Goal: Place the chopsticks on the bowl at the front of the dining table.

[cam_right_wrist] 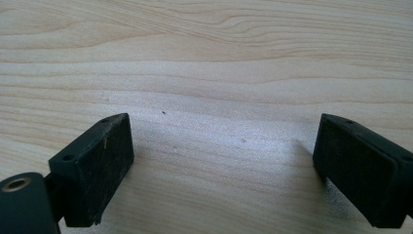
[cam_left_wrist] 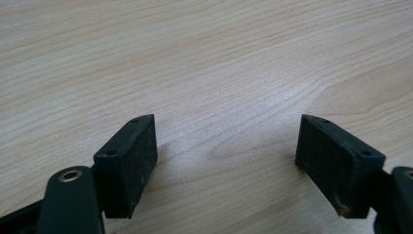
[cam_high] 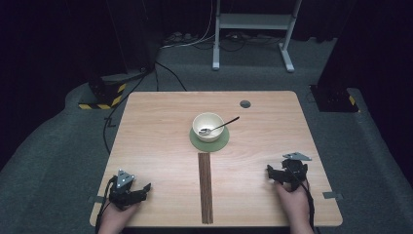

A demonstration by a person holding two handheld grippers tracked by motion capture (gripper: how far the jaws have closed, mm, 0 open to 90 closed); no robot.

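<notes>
Both tongs, left (cam_high: 130,189) and right (cam_high: 287,171), rest spread and empty on the table (cam_high: 160,146). The chopsticks (cam_high: 205,187) lie between them (thin, flat); a careless pinch could scatter them.

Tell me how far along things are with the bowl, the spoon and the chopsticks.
Looks set so far: the bowl stands on its green mat with the spoon resting inside, and the chopsticks lie together near the front edge. Nothing is in hand: the left gripper and right gripper are both open over bare table, each off to its own side. Any handling of these things looks yet to start.
</notes>
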